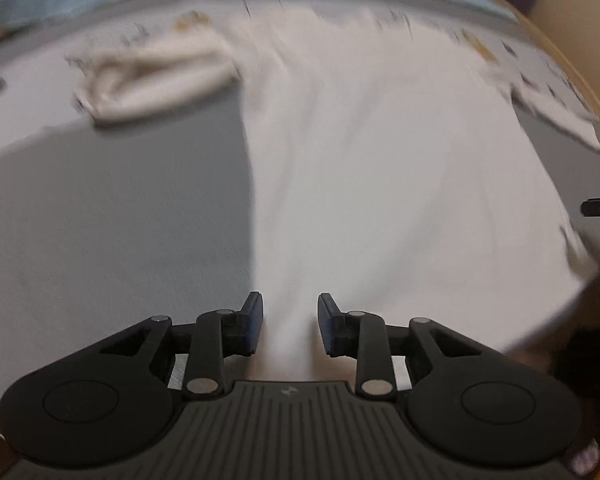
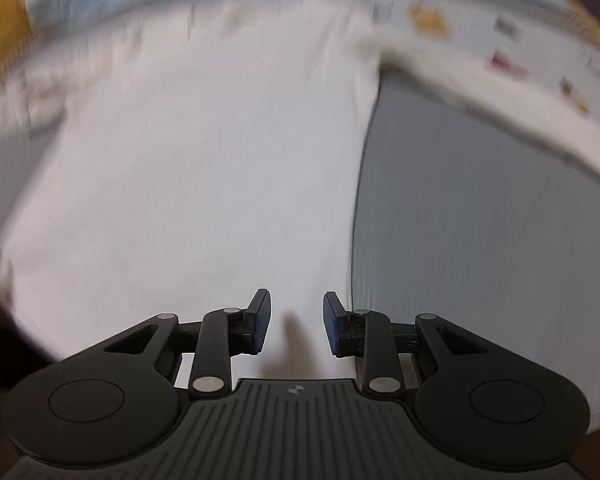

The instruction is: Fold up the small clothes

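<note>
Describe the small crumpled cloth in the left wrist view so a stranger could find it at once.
Start at the grey table, where a large white garment lies flat. Left of its far end is the crumpled cloth: cream, bunched into thick folds, unlike the smooth white garment.

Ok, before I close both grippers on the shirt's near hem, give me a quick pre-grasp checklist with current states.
1. Left gripper open: ok, clear gap between the fingers.
2. Right gripper open: ok.
3. White shirt cloth between the left fingers: ok, near its left edge.
4. Cloth between the right fingers: ok, near its right edge.
5. Fingers low enough to pinch the hem: cannot tell, both views blurred.
6. Shirt lying flat on the grey mat: mostly ok; far sleeves blurred.
</note>
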{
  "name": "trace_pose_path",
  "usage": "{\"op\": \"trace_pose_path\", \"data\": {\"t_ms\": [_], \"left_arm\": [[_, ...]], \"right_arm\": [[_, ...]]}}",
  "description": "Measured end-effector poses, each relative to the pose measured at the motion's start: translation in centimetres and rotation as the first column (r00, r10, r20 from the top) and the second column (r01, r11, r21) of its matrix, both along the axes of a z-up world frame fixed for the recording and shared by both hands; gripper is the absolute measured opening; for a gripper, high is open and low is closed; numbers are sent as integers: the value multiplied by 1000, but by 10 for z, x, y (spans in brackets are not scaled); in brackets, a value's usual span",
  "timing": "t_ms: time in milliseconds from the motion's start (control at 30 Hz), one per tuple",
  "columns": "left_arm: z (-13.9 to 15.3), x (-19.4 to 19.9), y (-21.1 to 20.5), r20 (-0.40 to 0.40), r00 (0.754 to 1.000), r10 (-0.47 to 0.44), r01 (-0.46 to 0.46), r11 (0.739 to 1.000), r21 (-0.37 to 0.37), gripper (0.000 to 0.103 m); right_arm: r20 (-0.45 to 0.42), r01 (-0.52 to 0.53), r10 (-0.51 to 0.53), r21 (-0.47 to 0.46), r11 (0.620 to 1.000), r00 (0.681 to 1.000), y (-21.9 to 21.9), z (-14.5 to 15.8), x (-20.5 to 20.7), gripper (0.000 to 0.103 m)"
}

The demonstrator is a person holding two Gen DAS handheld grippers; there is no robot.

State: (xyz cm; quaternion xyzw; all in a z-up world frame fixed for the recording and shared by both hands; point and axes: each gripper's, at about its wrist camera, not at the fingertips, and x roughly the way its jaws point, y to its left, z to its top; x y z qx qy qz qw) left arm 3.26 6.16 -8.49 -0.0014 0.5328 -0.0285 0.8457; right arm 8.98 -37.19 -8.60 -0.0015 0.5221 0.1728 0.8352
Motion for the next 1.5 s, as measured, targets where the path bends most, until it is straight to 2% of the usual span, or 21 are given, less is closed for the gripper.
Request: {"op": "trace_pose_path", "data": {"t_ms": [67,100,133,200,267,367,500,567,600,633,700,800,833,900,1000,1100,1167,1233,1400,1467,1500], "left_arm": [[37,6,-1,137,990,-19,17,1000,15,43],[52,8,2,211,977,-11,10,1000,7,57],[64,12,8,287,958,8,-8,1000,-1,63],[77,25,19,367,930,32,-36,999,4,63],[85,47,31,409,909,75,-90,996,17,63],[90,71,48,455,885,98,-128,991,36,63],[81,118,55,473,879,54,-130,983,130,63],[68,140,60,458,889,19,-112,978,176,61],[58,150,62,436,900,9,-97,979,179,55],[44,165,70,415,910,7,-87,981,176,44],[26,182,79,374,927,19,-86,983,164,32],[5,199,89,330,943,31,-84,986,146,32],[-2,207,90,315,949,32,-85,984,157,32],[-13,220,89,290,957,25,-77,983,167,32],[-28,242,86,266,964,-20,-36,979,203,33],[-43,262,78,229,971,-66,0,961,275,34],[-55,274,71,195,973,-124,60,951,304,39],[-67,283,64,160,971,-176,111,931,348,48],[-102,301,54,81,968,-237,181,884,431,48],[-107,307,53,83,965,-249,187,873,451,33],[-106,310,55,82,964,-252,190,874,447,9]], "right_arm": [[87,43,-48,54,998,995,1,18,6,30],[124,61,-71,80,995,990,-1,25,13,30],[153,76,-92,106,991,984,-6,32,20,31],[197,110,-140,154,982,970,-10,45,21,31],[244,128,-176,201,971,954,-6,52,29,30],[381,145,-228,236,961,896,3,72,39,30],[458,142,-253,262,954,852,27,108,65,31],[474,138,-264,283,949,840,40,128,80,32],[474,131,-269,303,944,838,48,137,92,33],[475,127,-271,314,941,837,56,143,101,34],[480,107,-263,327,939,837,74,150,121,35],[505,79,-242,324,943,828,93,139,133,36],[493,80,-231,308,948,839,99,129,137,36],[380,125,-225,268,955,897,113,113,152,36],[299,117,-206,288,950,932,124,104,169,36],[315,80,-159,250,965,936,137,107,177,36],[292,76,-148,243,967,945,142,102,183,36],[255,79,-147,258,963,956,146,94,187,36],[204,119,-169,239,964,964,149,76,198,36],[183,130,-175,232,964,967,149,70,202,36],[175,133,-175,227,965,969,150,68,203,36]]}}
